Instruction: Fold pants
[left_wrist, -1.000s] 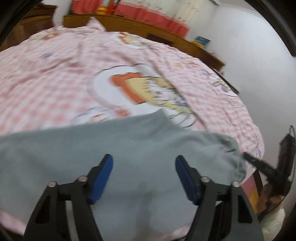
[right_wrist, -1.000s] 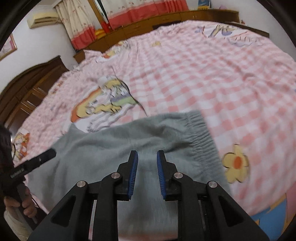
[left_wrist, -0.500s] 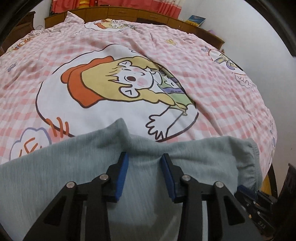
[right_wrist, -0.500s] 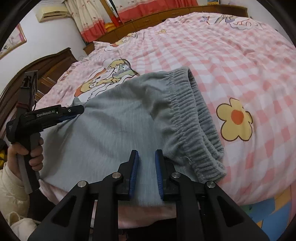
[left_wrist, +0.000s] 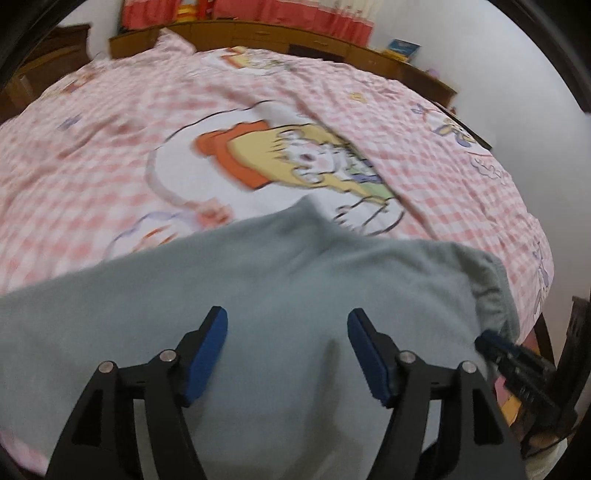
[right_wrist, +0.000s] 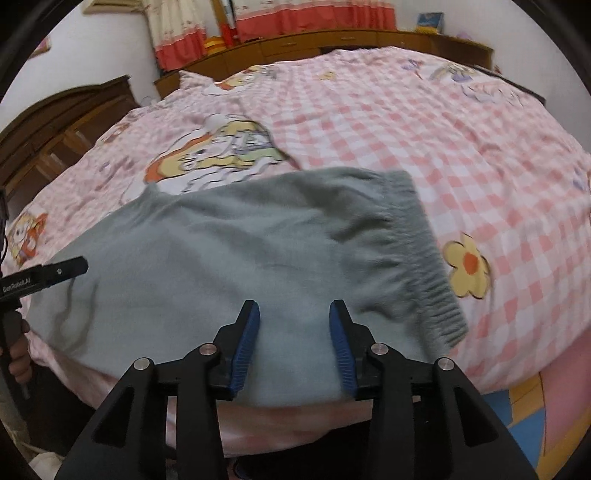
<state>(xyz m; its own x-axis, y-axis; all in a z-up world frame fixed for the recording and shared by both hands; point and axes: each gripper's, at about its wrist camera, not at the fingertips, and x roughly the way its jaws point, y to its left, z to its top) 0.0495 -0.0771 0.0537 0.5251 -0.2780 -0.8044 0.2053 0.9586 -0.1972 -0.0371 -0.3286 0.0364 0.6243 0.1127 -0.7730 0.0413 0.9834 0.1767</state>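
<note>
Grey-green pants (left_wrist: 295, 288) lie flat along the near edge of a bed with a pink checked cover; they also show in the right wrist view (right_wrist: 240, 258). Their ribbed elastic waistband (right_wrist: 424, 254) is at the right end. My left gripper (left_wrist: 287, 332) is open, empty, just above the cloth near its middle. My right gripper (right_wrist: 293, 325) is open, empty, above the near edge of the pants close to the waistband. The left gripper shows at the left in the right wrist view (right_wrist: 55, 275), the right gripper at the right in the left wrist view (left_wrist: 517, 365).
The bed cover (right_wrist: 461, 147) has a cartoon girl print (left_wrist: 295, 158) just beyond the pants and a yellow flower (right_wrist: 467, 266) right of the waistband. A wooden headboard (right_wrist: 332, 44) and red curtains stand at the far side, a dark wooden cabinet (right_wrist: 55, 129) at the left.
Both grippers have opened and let go of the pants, then pulled back a little. The pants now lie flat on the bed, with the waistband spread out.
</note>
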